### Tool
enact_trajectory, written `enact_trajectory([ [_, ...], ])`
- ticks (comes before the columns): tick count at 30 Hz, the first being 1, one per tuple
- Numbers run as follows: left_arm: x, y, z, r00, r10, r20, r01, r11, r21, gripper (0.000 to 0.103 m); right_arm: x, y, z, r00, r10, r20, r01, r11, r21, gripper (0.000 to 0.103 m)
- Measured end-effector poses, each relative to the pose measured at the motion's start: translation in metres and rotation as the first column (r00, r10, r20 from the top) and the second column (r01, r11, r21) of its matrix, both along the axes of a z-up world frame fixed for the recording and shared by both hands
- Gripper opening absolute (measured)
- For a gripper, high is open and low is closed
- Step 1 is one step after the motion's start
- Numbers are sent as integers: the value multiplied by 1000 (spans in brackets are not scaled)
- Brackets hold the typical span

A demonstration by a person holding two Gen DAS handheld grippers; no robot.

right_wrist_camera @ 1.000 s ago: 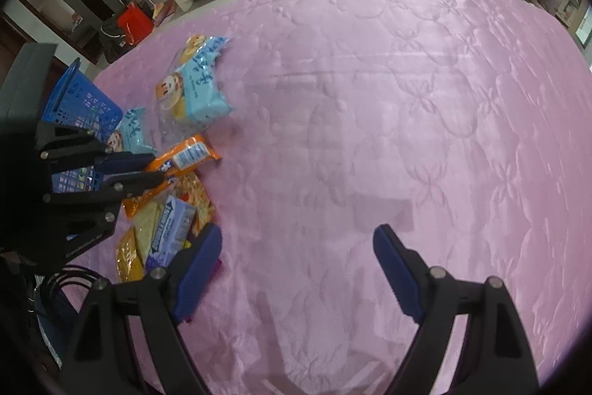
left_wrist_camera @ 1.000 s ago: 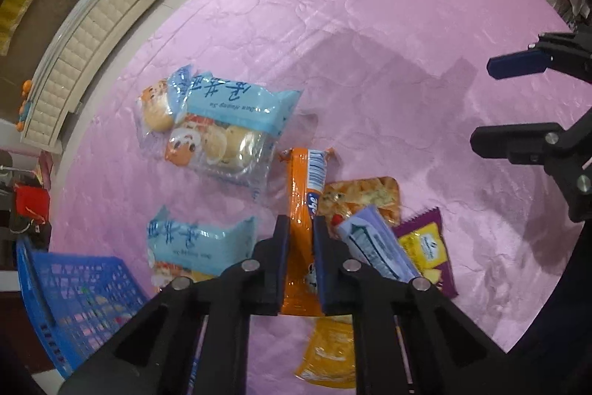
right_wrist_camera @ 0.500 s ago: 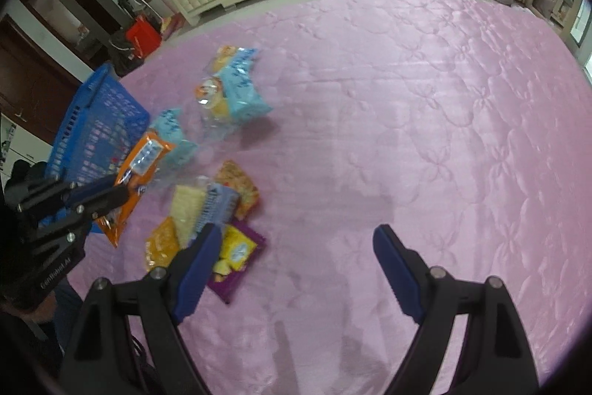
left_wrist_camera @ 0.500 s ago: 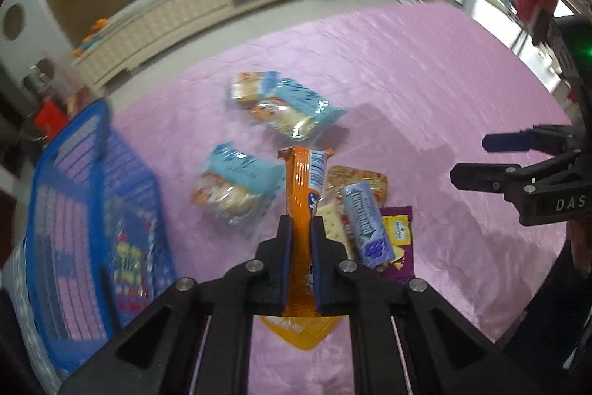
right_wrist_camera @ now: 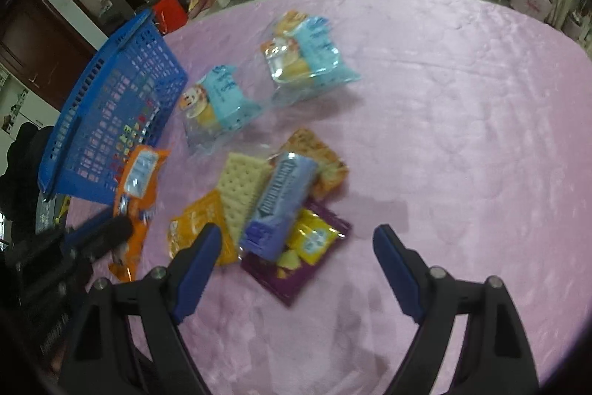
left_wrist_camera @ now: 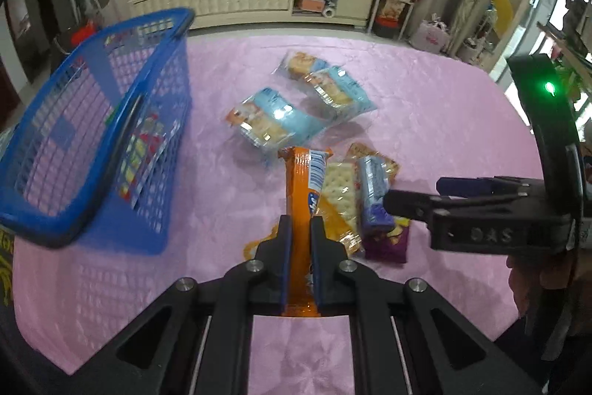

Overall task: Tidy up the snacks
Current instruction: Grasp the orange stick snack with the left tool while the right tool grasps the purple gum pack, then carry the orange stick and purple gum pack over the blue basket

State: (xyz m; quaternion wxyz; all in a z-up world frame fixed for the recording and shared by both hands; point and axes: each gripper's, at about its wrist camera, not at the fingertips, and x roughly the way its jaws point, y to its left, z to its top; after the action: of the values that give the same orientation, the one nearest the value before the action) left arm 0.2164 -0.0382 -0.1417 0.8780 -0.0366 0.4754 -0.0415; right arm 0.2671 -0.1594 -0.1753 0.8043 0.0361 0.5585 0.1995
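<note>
One long orange foil snack packet [left_wrist_camera: 304, 187] is clamped in the left gripper [left_wrist_camera: 299, 228] near the blue plastic mesh basket [left_wrist_camera: 92, 150], while the right gripper [right_wrist_camera: 296, 247] is spread wide.

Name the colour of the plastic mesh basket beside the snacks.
Blue: the plastic mesh basket shows best in the left wrist view.

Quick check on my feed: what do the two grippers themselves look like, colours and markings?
Both are black angular linkage frames with silver bolts. The left gripper and right gripper have blue-padded jaws. The right one's body shows embossed "DAS" lettering and a green indicator light.
</note>
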Motion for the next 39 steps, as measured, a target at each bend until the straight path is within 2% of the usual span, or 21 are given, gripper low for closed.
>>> enact_trajectory([
  [3,-4,-1,-7,1000,8,-12,-8,1000,10,9,7,15,-7,1000,-28,8,28,998,-58,84],
  [5,-3,-3,-13,1000,5,-19,-4,999,37,9,10,25,-13,1000,-24,6,24,996,-84,72],
  [6,-2,-3,-15,1000,7,-22,-6,999,39,9,12,29,-16,1000,-12,-3,12,995,-96,58],
  [7,-3,-3,-16,1000,6,-22,-5,999,32,9,14,32,-18,1000,0,-8,-1,995,-99,53],
  [10,-2,-4,-17,1000,-4,-16,4,1000,29,9,18,39,-21,1000,11,17,-9,990,-139,53],
  [14,0,-3,-21,1000,-6,-23,6,1000,13,9,24,40,-32,999,35,-17,-37,986,-165,54],
  [15,1,-3,-21,1000,-3,-26,4,1000,11,9,23,42,-32,999,52,4,-50,982,-183,53],
  [19,-2,-2,-22,1000,-2,-30,3,1000,11,9,17,37,-32,999,40,29,-35,986,-165,41],
  [24,-11,0,-13,1000,0,-16,0,1000,-4,9,1,30,-27,998,39,39,-33,988,-149,38],
  [27,-15,-2,-7,1000,-5,1,5,1000,-14,9,-16,19,-16,998,30,53,-23,993,-112,36],
  [30,-24,-3,8,999,-9,32,10,1000,-26,9,-31,14,4,996,34,78,-28,996,-83,30],
  [39,-57,12,55,991,-5,132,13,998,-54,9,-64,19,65,981,68,182,-64,998,-29,29],
])
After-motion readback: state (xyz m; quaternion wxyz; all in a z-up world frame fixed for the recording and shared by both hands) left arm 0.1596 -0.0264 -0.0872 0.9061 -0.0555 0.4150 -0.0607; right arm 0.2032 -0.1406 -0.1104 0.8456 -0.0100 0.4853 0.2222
